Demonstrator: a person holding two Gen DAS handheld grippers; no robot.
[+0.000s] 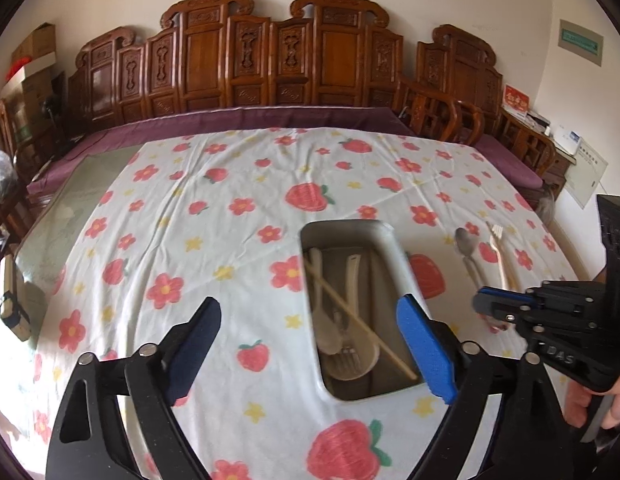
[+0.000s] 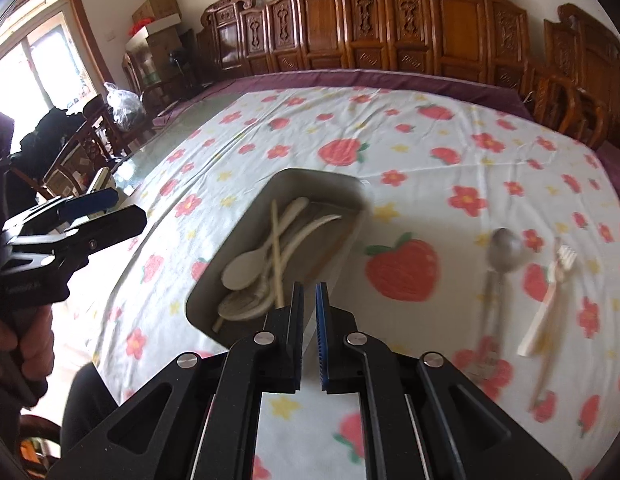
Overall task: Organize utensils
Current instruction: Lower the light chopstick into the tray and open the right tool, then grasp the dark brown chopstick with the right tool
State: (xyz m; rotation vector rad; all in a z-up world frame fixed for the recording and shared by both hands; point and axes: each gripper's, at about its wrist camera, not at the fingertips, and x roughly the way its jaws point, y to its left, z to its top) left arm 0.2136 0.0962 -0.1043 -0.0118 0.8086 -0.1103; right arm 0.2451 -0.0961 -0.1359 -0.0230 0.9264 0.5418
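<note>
Open grey tray (image 1: 398, 256) on the surface holds cream spoons (image 2: 246, 266), a fork (image 1: 348, 354) and a chopstick (image 1: 358, 316) laid diagonally; to its right, metal spoon (image 2: 504, 246) and cream fork (image 2: 550, 300) lie loose on the cloth.

The letters "DAS" stand embossed on the black body of the right gripper (image 1: 490, 307), at the lower right of the left wrist view. Wall signs there are too small to read.

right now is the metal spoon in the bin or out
Out: the metal spoon lies on the tablecloth, right of the bin.
</note>
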